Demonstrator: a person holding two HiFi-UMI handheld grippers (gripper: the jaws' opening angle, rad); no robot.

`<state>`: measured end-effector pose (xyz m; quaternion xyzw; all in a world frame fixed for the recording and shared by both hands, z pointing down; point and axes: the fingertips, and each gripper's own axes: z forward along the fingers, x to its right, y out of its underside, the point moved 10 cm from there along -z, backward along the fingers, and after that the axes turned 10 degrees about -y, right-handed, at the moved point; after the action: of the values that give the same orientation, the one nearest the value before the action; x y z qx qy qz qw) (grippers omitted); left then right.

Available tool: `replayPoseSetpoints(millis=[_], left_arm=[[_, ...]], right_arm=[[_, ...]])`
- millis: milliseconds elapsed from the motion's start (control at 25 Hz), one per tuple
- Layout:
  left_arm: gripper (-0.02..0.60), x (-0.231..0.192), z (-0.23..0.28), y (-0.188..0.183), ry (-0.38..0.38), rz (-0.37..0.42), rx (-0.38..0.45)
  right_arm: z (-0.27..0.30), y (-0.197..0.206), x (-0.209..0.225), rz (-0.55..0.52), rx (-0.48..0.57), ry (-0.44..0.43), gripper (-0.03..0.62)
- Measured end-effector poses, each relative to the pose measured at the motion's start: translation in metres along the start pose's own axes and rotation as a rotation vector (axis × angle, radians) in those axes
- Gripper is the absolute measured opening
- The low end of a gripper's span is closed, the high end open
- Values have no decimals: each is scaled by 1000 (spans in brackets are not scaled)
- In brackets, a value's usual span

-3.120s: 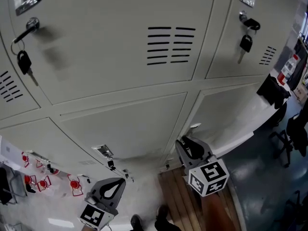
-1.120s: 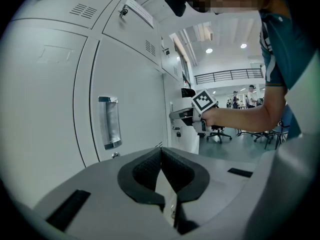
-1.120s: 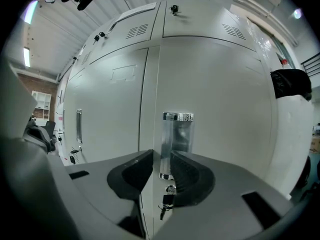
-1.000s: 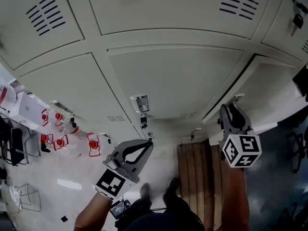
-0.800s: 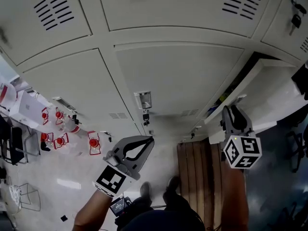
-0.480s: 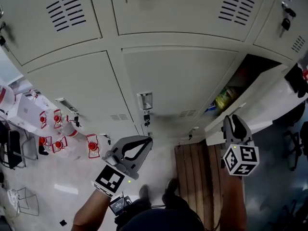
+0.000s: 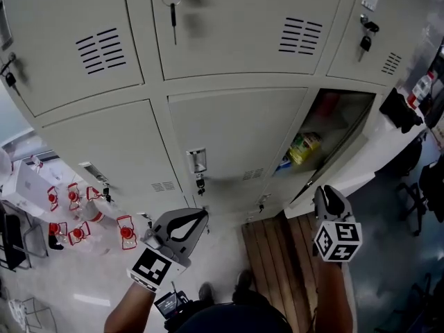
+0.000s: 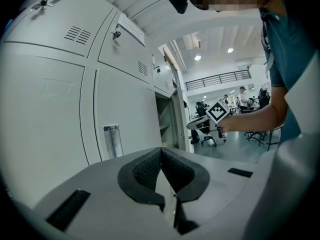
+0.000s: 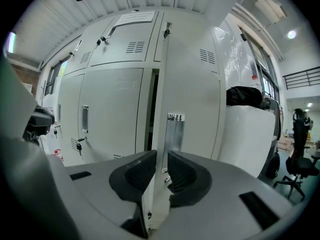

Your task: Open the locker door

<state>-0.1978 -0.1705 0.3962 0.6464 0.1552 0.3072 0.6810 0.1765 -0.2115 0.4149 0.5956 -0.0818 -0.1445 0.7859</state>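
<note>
The lower right locker door [image 7: 361, 166] stands swung out, and a yellow-green packet [image 7: 303, 146] shows inside the locker. My right gripper [image 7: 322, 189] is at the door's free edge. In the right gripper view the door [image 9: 195, 99] runs edge-on into the narrow gap of the right gripper [image 9: 161, 156], just below the silver handle plate [image 9: 175, 129]. Its jaws have just been closing, and the pads look pressed on that edge. My left gripper [image 7: 205, 212] hangs lower left, away from the lockers. The left gripper [image 8: 161, 151] is shut with nothing in it.
Wooden planks [image 7: 277, 255] lie on the floor under the open door. Red-and-white items [image 7: 76, 220] sit on the floor at the left. A key [image 7: 200, 183] hangs from the middle lower locker. A black bag [image 7: 401, 109] rests at the right, with an office chair [image 9: 300, 159] beyond.
The lower right door has swung from almost closed to wide open, showing the inside. My right gripper moved with its edge towards me and its jaws narrowed. The left gripper rose a little.
</note>
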Motion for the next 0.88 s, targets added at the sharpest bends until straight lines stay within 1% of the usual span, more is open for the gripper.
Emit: replayPoseSetpoints(millis=[240, 600, 760, 880], left_arm=[[17, 1, -12, -1, 24, 10, -1], [17, -3, -25, -6, 50, 15, 21], [17, -4, -29, -9, 58, 16, 30], [17, -5, -31, -11, 62, 16, 37]], right_arm=[[-18, 4, 2, 29, -8, 58, 86], [-46, 7, 7, 61, -10, 137, 64], [-61, 1, -1, 68, 9, 130, 64], [-73, -5, -14, 97, 41, 65, 63]])
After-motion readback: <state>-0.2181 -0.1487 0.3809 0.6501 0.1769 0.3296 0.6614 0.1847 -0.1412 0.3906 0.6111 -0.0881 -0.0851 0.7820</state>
